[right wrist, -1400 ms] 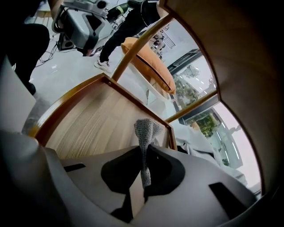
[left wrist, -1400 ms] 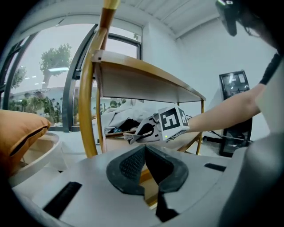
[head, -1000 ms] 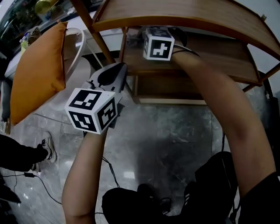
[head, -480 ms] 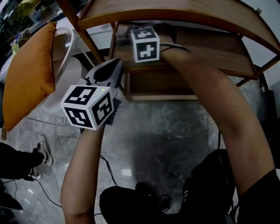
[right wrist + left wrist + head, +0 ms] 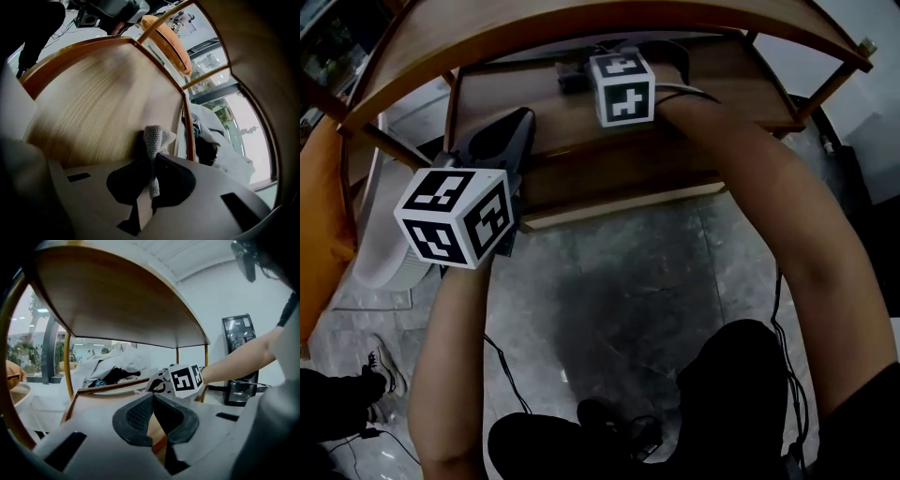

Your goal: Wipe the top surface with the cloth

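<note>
A grey cloth [image 5: 154,140] is pinched in my right gripper [image 5: 151,161] and pressed against the wooden lower shelf [image 5: 93,108]. In the head view that gripper's marker cube [image 5: 622,87] sits over the lower shelf [image 5: 722,84], beneath the curved wooden top [image 5: 581,19]; its jaws are hidden there. My left gripper [image 5: 517,120] hovers at the shelf's left front edge, shut with nothing in it. The left gripper view shows its shut jaws [image 5: 152,399], the right gripper's cube [image 5: 185,379] ahead, and the top's underside [image 5: 117,301].
An orange cushion [image 5: 314,234] and a white round seat [image 5: 384,253] stand left of the table. Cables [image 5: 511,375] trail over the grey floor, near another person's shoe [image 5: 380,366]. Behind the shelf lies a heap of white sheeting [image 5: 112,364], with a black appliance [image 5: 239,357] beyond it.
The head view has swung, so the table now sits more central and the cushion nearer the left edge. My left gripper has drawn closer to the shelf's edge. The right gripper stays on the lower shelf.
</note>
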### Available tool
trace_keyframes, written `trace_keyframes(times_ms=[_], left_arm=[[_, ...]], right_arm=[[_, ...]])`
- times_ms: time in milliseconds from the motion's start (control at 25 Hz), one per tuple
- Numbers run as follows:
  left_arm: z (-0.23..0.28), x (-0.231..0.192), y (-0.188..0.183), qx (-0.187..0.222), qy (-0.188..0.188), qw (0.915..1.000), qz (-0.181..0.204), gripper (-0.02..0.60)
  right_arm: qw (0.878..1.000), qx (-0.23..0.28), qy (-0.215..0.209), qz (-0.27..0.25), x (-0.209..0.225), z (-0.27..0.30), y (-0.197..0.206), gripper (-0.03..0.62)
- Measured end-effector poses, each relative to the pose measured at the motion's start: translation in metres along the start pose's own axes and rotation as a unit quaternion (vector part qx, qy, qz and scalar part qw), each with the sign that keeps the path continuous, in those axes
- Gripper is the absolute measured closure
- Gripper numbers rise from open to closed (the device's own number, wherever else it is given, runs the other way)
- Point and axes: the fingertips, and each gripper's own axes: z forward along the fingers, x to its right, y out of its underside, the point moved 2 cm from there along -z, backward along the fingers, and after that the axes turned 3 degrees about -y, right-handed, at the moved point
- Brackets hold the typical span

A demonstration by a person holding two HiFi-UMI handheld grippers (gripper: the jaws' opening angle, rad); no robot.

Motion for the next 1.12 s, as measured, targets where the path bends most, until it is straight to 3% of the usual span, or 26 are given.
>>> trace_keyframes(times_ms=[120, 280, 480, 880, 1120], left_arm=[[0.011, 0.012, -0.007, -0.009, 0.008, 0.9997, 0.021, 0.57], [0.018, 0.016, -0.02, -0.011, -0.011, 0.9976, 0.067, 0.571], [0.028, 0.017, -0.031, -0.007, -0.007, 0.997, 0.077, 0.571], [0.056, 0.02, -0.025, -0.012, -0.008, 0.9971, 0.075, 0.571], [0.077, 0.045, -0.029, -0.008, 0.012, 0.9965, 0.082, 0.571]], right_arm=[[0.999, -0.032, 0.004, 0.014, -0.005, -0.014, 0.05, 0.562], [0.997, -0.067, 0.007, 0.027, -0.012, -0.03, 0.108, 0.562], [0.994, -0.099, 0.006, 0.049, -0.015, -0.046, 0.167, 0.562], [0.985, -0.164, -0.011, 0.053, -0.028, -0.075, 0.239, 0.562], [0.976, -0.211, -0.003, 0.062, -0.028, -0.09, 0.272, 0.562]])
